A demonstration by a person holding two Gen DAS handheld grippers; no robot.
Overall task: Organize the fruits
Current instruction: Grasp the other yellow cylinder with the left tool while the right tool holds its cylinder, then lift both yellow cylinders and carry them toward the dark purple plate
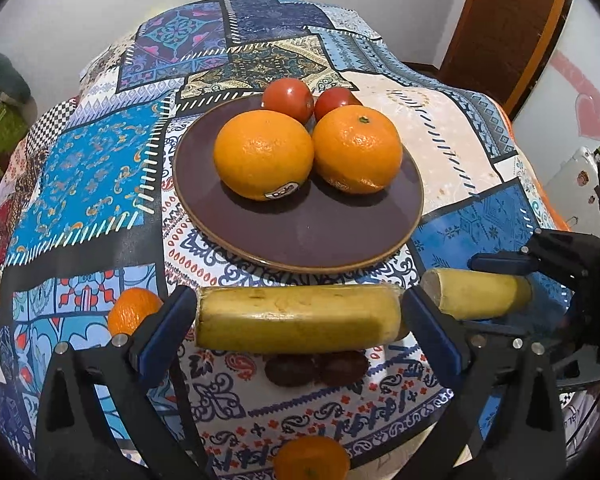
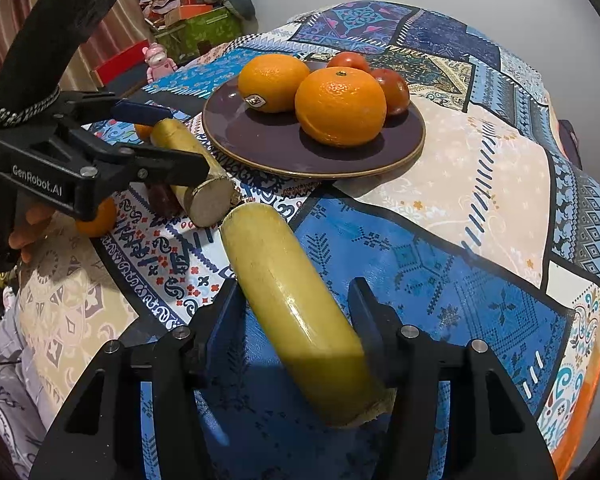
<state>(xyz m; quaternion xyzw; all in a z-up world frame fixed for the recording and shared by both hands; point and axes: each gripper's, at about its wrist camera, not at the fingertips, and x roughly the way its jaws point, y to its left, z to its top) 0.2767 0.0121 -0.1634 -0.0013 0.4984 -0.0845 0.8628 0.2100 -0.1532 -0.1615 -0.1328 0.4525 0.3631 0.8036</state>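
Observation:
A dark purple plate (image 1: 300, 236) (image 2: 260, 148) holds two oranges (image 1: 264, 154) (image 2: 340, 106) and two tomatoes (image 1: 288, 98) (image 2: 394, 88). My left gripper (image 1: 296, 316) (image 2: 160, 140) is shut on a yellow-green cane piece (image 1: 296, 316) (image 2: 196, 176), gripped end to end just in front of the plate. My right gripper (image 2: 296, 316) (image 1: 500, 276) is shut on a second cane piece (image 2: 296, 312) (image 1: 476, 292), held above the blue cloth patch to the right of the first. The two pieces nearly touch end to end.
A patchwork cloth (image 1: 100, 168) (image 2: 480, 184) covers the table. Loose oranges lie at the left (image 1: 132, 312) and near edge (image 1: 312, 460). Dark brown fruits (image 1: 316, 368) lie under the left cane piece. Boxes and a pink toy (image 2: 158, 60) stand beyond the table.

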